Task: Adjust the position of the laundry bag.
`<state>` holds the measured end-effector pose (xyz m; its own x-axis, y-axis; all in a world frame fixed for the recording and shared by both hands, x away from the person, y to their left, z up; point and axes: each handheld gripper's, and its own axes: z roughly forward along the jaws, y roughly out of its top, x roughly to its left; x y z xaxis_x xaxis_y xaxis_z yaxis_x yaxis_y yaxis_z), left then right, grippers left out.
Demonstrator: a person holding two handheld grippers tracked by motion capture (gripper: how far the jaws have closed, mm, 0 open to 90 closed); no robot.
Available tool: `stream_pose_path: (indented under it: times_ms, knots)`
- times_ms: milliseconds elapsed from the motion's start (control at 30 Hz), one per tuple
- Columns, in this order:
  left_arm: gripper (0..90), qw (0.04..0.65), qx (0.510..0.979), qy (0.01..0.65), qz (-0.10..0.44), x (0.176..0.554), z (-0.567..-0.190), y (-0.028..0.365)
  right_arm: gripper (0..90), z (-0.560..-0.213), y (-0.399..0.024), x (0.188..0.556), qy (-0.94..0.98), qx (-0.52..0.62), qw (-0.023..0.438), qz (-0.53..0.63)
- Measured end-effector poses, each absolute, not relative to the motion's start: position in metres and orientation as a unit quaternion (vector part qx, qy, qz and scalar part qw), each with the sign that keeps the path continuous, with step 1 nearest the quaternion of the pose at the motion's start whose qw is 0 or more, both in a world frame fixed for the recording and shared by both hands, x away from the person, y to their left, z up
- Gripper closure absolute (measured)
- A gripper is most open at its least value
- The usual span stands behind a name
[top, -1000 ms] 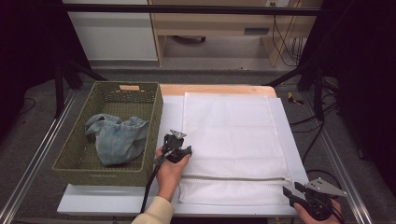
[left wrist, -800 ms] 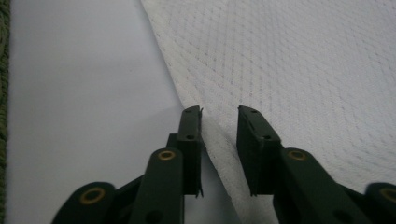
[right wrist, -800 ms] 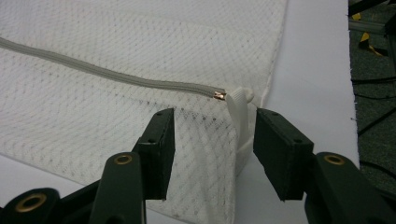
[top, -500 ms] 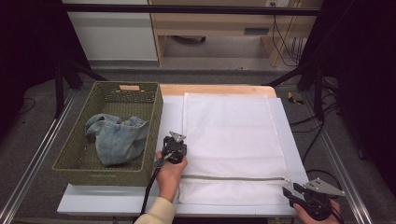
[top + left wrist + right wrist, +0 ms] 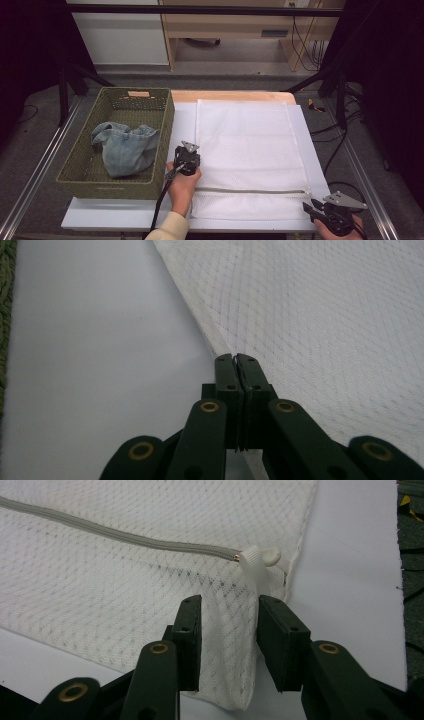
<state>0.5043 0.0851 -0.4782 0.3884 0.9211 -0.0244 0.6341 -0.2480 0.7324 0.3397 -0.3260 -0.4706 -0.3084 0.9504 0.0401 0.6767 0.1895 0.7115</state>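
The left gripper [image 5: 238,359] is clamped on the left edge of the flat white mesh laundry bag [image 5: 247,150]; keep it anchored. The right gripper [image 5: 229,611], jaws just closing around a raised mesh fold near the grey zipper [image 5: 125,536], should pinch fully before pulling.

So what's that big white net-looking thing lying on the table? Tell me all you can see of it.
The white mesh laundry bag lies flat, spread out on the white table, right of the green woven basket. It looks like thin netted fabric. A grey zipper runs across it near the person's end, closed, ending at a white pull tab. The left gripper is shut on its left edge. The right gripper, jaws just closing, straddles a raised fold at its right corner.
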Motion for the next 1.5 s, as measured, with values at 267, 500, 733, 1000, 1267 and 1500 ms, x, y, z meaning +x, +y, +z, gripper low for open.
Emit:
stream_pose_path:
  times_ms: [267, 500, 733, 1000, 1267, 1500]
  knots:
    - [89.4, 0.339, 0.76, 0.51, 0.217, 0.503, -0.478, 0.084, 62.9, -0.473, -0.328, 0.341, 0.733, 0.569, 0.217, 0.304]
    - [89.4, 0.34, 0.761, 0.509, 0.217, 0.503, -0.478, 0.084, 61.2, -0.474, -0.332, 0.341, 0.729, 0.573, 0.214, 0.306]
    - [89.4, 0.342, 0.76, 0.508, 0.218, 0.503, -0.477, 0.083, 71.3, -0.474, -0.33, 0.342, 0.733, 0.57, 0.212, 0.306]
    - [89.5, 0.339, 0.76, 0.51, 0.22, 0.504, -0.477, 0.084, 88.4, -0.473, -0.325, 0.343, 0.743, 0.556, 0.218, 0.303]
    - [89.6, 0.335, 0.76, 0.511, 0.222, 0.504, -0.478, 0.084, 89.2, -0.472, -0.323, 0.345, 0.745, 0.555, 0.218, 0.3]
    - [89.7, 0.331, 0.756, 0.516, 0.228, 0.503, -0.477, 0.087, 89.2, -0.472, -0.321, 0.346, 0.748, 0.551, 0.213, 0.302]
